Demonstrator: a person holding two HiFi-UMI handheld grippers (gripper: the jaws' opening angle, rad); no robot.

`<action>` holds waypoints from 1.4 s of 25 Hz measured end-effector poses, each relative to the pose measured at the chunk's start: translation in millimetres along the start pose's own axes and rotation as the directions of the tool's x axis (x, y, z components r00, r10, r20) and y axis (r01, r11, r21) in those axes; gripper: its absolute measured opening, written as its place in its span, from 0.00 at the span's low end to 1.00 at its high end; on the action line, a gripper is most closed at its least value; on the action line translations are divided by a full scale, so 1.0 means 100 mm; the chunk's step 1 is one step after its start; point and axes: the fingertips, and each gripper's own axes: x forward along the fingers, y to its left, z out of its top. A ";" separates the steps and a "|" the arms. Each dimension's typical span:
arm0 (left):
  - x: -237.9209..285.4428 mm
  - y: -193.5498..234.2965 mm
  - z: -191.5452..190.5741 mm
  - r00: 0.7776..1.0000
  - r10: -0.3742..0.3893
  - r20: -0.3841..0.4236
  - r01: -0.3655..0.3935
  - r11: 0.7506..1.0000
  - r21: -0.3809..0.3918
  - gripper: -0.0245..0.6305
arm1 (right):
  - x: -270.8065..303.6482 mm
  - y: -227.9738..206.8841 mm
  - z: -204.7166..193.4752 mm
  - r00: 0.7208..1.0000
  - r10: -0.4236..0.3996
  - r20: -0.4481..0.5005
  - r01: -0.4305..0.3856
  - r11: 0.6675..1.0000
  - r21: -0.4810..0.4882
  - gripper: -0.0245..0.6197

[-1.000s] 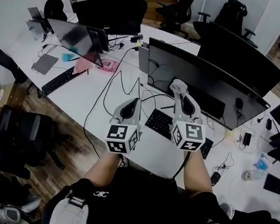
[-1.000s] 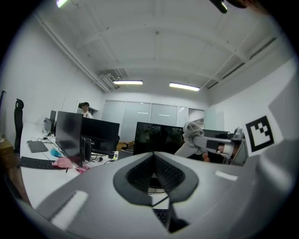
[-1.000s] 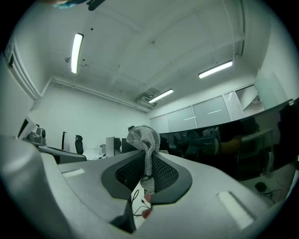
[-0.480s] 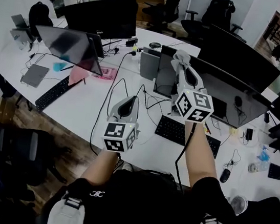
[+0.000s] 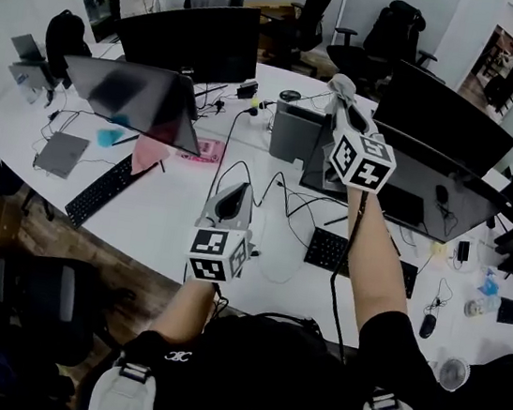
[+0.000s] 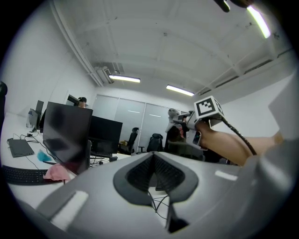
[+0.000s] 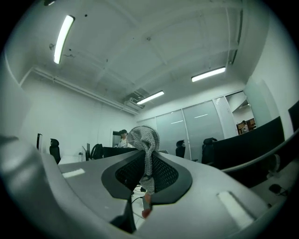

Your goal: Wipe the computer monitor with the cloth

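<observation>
Right gripper (image 5: 341, 99) was up over the desk (image 5: 167, 201), jaws clamped on the grey cloth (image 5: 341, 84). Its own view showed the knit fabric pinched between the pads, with a wad sticking out past the tips. Left gripper (image 5: 231, 194) sat low near the desk's front edge, jaws pressed together with nothing between them. The monitor (image 5: 429, 190) I meant to wipe stood toward the back of the desk, dark screen facing me. Its long axis ran left to right, sloping down to the right in the head view. The cloth lined up with the screen's upper left corner, and I couldn't tell if it touched the glass. So the screen lay ahead of the holding jaws and mostly off to their right. The right gripper was clearly the nearer one, and the left was well apart from the screen. My read was that the next move needed the cloth pressed on and swept right along that long axis. The risk I judged was that only a small wad showed, so the hard tips could scrape the screen. A keyboard (image 5: 344, 254) lay just below it.
</observation>
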 end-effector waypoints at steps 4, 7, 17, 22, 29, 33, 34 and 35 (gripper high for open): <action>0.09 0.11 -0.04 0.999 -0.030 -0.014 0.029 1.000 -0.004 0.12 | 0.08 -0.06 -0.16 0.998 -0.045 -0.045 0.045 0.999 0.002 0.09; 0.16 0.14 -0.09 0.998 -0.053 -0.030 0.052 0.999 -0.012 0.12 | 0.11 -0.08 -0.18 0.996 -0.066 -0.058 0.065 0.998 -0.009 0.09; 0.36 0.01 -0.19 0.991 -0.125 -0.052 0.124 0.992 -0.033 0.12 | 0.04 -0.27 -0.19 0.986 -0.104 -0.129 0.091 0.990 -0.107 0.09; 0.42 -0.07 -0.18 0.988 -0.145 -0.055 0.144 0.989 -0.024 0.12 | -0.04 -0.43 -0.14 0.984 -0.128 -0.123 0.118 0.989 -0.089 0.09; 0.45 -0.22 -0.22 0.985 -0.161 -0.066 0.161 0.987 -0.004 0.12 | -0.23 -0.72 -0.12 0.978 -0.171 -0.122 0.162 0.983 -0.084 0.09; 0.47 -0.35 -0.20 0.982 -0.176 -0.067 0.176 0.984 0.004 0.12 | -0.32 -0.85 -0.11 0.973 -0.190 -0.131 0.180 0.980 -0.087 0.09; 0.49 -0.39 -0.20 0.981 -0.180 -0.068 0.181 0.984 0.005 0.12 | -0.35 -0.90 -0.10 0.971 -0.196 -0.134 0.186 0.979 -0.088 0.09; 0.50 -0.43 -0.20 0.981 -0.184 -0.068 0.185 0.983 0.007 0.12 | -0.38 -0.95 -0.09 0.970 -0.202 -0.136 0.191 0.977 -0.089 0.09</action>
